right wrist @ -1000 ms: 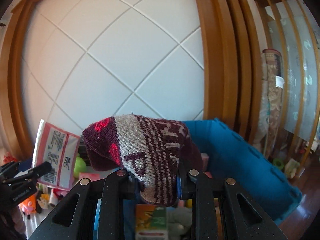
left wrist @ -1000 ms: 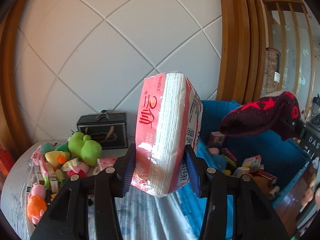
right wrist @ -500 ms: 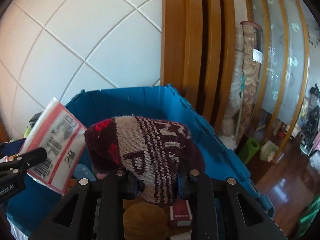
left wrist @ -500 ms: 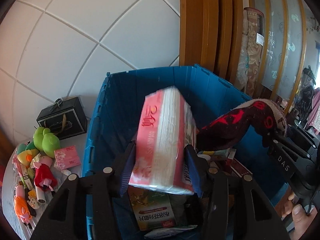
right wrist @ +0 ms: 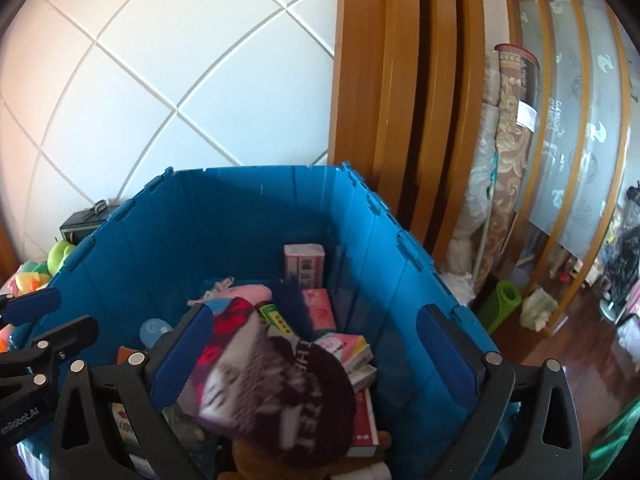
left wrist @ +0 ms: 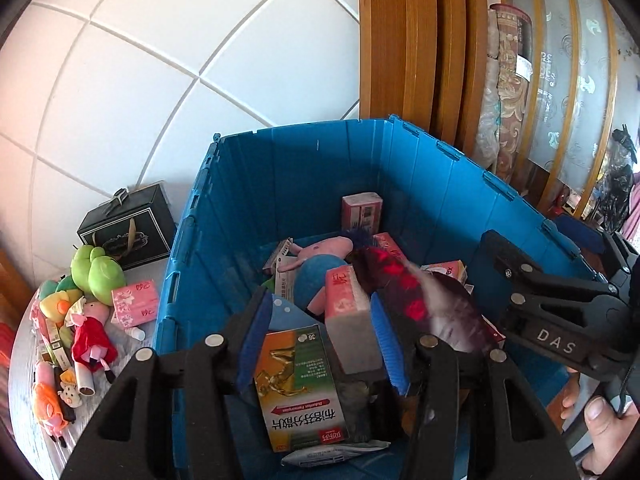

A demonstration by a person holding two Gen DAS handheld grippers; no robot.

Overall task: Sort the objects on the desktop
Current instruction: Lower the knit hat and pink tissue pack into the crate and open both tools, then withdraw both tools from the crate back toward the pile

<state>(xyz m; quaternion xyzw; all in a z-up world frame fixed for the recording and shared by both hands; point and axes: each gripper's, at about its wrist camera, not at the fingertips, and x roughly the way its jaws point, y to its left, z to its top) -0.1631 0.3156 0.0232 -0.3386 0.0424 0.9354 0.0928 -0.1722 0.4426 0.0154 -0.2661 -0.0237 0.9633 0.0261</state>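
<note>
**Both grippers over the blue bin, both letting go**

Tabletop (left wrist: pixel 24 364), left edge: plush pile, namely green frog (left wrist: pixel 98 274), pig in red dress (left wrist: pixel 91 332) and an orange toy, plus a pink tissue pack (left wrist: pixel 136 302) with red print too small to read. Black gift box (left wrist: pixel 128 226) sits at the back by the wall, just beside the blue bin (left wrist: pixel 304 168).

Left gripper (left wrist: pixel 322 344): jaws opening, blue pads clear of the pink tissue brick (left wrist: pixel 348 320), which sits between them, tilted, inside the bin near its front wall. No pad contact visible. Below it lies an orange-green medicine box (left wrist: pixel 300 384), label upside down: "36", "Ibuprofen" partly legible, plus Chinese characters.

Right gripper (right wrist: pixel 316 344): jaws opening, spread wide. Maroon knit sock (right wrist: pixel 276 384) is blurred between them, touching neither pad, over the bin contents at the front. White knit letters "THE" readable on it. Gripper body reads "DAS" in the left view.

Bin back wall: pink carton (right wrist: pixel 304 264) upright. Pink-and-blue plush (left wrist: pixel 320 252) mid-bin.
</note>
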